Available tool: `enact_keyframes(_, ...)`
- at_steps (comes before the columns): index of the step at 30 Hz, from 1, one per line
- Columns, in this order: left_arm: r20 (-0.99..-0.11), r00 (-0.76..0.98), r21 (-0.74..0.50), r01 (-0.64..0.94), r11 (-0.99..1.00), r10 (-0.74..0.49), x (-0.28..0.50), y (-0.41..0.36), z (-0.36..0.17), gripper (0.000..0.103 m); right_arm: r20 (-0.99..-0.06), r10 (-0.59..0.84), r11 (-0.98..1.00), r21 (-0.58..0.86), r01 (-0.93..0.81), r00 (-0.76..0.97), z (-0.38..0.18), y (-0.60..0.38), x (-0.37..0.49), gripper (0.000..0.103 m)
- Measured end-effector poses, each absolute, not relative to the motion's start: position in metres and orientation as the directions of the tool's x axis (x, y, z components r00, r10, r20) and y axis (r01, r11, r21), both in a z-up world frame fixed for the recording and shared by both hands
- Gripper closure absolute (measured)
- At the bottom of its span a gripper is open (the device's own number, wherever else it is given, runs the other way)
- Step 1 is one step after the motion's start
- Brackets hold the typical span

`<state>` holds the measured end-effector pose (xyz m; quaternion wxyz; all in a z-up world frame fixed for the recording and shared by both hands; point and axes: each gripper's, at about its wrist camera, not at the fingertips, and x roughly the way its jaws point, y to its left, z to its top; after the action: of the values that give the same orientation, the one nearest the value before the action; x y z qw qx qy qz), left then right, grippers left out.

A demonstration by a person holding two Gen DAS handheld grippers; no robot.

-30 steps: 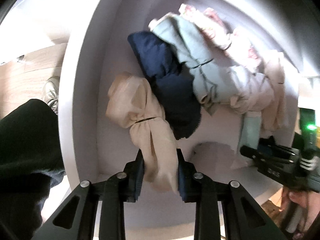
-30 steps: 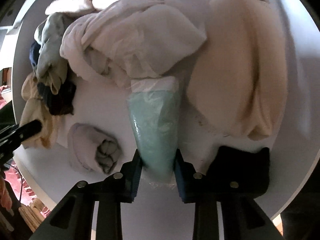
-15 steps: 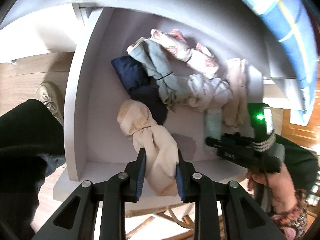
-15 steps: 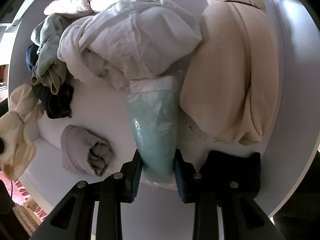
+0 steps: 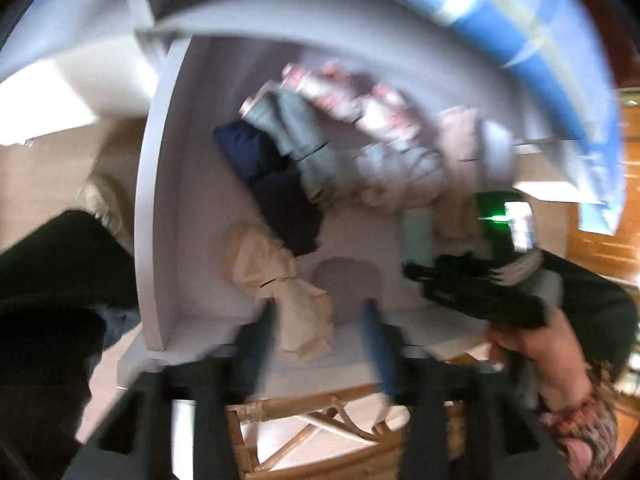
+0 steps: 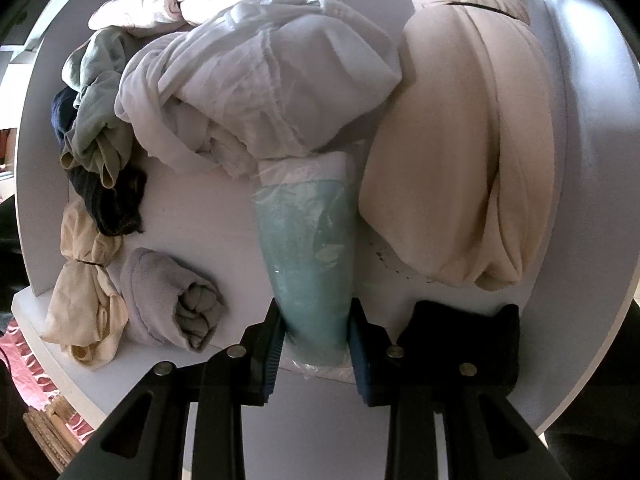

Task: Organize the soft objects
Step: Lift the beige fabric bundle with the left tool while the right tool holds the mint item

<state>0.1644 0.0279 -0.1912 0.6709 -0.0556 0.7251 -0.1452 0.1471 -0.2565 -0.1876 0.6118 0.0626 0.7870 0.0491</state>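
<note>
Left gripper [image 5: 318,344] jaws just spread, beige bundle [image 5: 280,276] loose between; right gripper [image 6: 316,340] pinching teal packet [image 6: 308,248].

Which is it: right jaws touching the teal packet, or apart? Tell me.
Touching. The right wrist view shows both jaws of the right gripper pressed against the teal packet.

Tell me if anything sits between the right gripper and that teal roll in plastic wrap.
Nothing visible does. The right gripper is already shut on the near end of the teal roll, its fingers pressing both sides. The roll's far end tucks under the white cloth pile.
</note>
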Motion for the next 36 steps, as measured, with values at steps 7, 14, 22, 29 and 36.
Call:
enact_keyframes(7, -0.965, -0.236, -0.14, 0.088, 0.986, -0.116, 0.173, 0.013, -0.265, 0.026, -0.954, 0.17, 0.985, 0.163, 0.05, -0.246, -0.188, -0.258, 0.148, 0.073)
enact_keyframes(14, -0.945, -0.309, -0.127, 0.046, 0.991, -0.107, 0.168, 0.019, -0.305, 0.059, -0.95, 0.184, 0.983, 0.174, 0.061, -0.25, -0.189, -0.261, 0.148, 0.073)
enact_keyframes(22, -0.959, -0.213, -0.208, 0.069, 0.976, -0.189, 0.164, 0.029, -0.266, 0.065, -0.95, 0.188, 0.982, 0.177, 0.066, -0.251, -0.189, -0.264, 0.149, 0.073)
enact_keyframes(29, -0.96, -0.132, -0.268, 0.184, 0.946, -0.246, 0.145, 0.022, -0.206, 0.065, -0.95, 0.186, 0.982, 0.175, 0.066, -0.251, -0.189, -0.263, 0.149, 0.073)
enact_keyframes(36, -0.951, -0.047, -0.307, 0.263, 0.915, -0.306, 0.136, 0.019, -0.146, 0.065, -0.952, 0.177, 0.984, 0.167, 0.058, -0.25, -0.188, -0.261, 0.147, 0.073)
